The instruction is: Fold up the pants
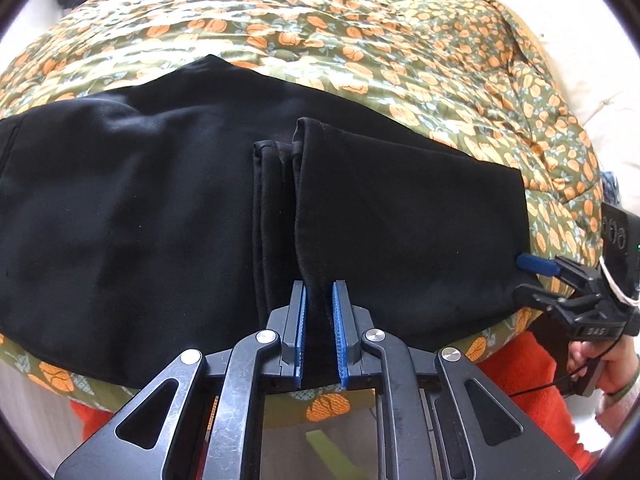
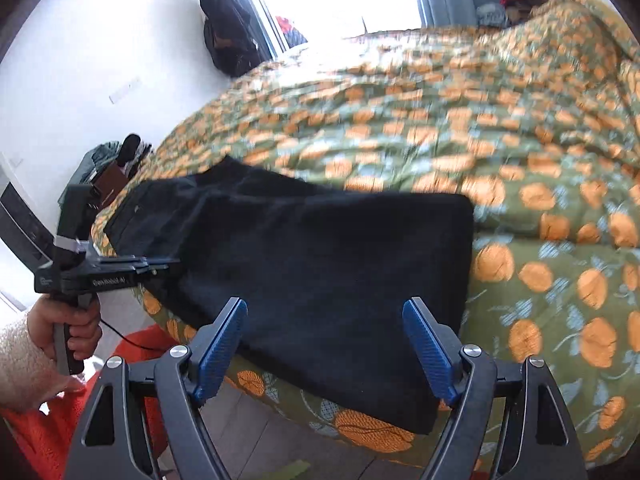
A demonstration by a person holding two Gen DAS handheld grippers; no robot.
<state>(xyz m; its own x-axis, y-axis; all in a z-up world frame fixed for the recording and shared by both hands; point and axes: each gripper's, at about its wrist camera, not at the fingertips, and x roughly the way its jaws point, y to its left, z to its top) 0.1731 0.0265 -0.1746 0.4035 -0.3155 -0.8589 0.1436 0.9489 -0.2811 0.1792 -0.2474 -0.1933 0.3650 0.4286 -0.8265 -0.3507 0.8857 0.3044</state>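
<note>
Black pants (image 1: 160, 200) laid out on the pumpkin-print quilt (image 1: 360, 48), one cuff end pinched.

The hem end of the pants is clamped between the blue pads of the left gripper (image 1: 319, 320), near the bed's front edge. The right gripper (image 2: 324, 344) is held wide open just off the folded edge, nothing caught in it. That view is blurred, so finer detail can't be made out.

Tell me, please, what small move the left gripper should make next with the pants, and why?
Probably carry the pinched leg ends a little further over the pants toward the waist end, then let go. The left gripper is shut on the hem edge, which lies only about halfway across the black cloth on the quilt, while the right gripper is open, holding nothing.
</note>
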